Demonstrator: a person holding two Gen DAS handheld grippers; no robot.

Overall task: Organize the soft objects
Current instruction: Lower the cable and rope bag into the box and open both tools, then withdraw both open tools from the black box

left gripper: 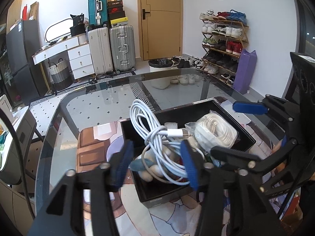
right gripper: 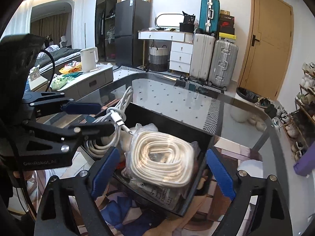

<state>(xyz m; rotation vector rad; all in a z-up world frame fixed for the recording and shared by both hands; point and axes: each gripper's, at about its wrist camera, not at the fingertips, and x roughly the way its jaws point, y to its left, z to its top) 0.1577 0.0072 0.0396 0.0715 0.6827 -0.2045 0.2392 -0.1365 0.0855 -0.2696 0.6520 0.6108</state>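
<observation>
A glass counter (left gripper: 94,106) is carrying one black box (right gripper: 173,122). Lying inside are one white cable bundle (left gripper: 157,137) and one bagged rope coil (right gripper: 161,153). Left tongs (left gripper: 157,163) and right tongs (right gripper: 163,171) are both standing released, gripping nothing.

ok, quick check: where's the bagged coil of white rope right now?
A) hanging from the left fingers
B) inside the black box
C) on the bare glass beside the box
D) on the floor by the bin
B: the bagged white rope lies inside the black box, next to the white cable, and the right gripper stands open around it with the pads clear of it.
</observation>
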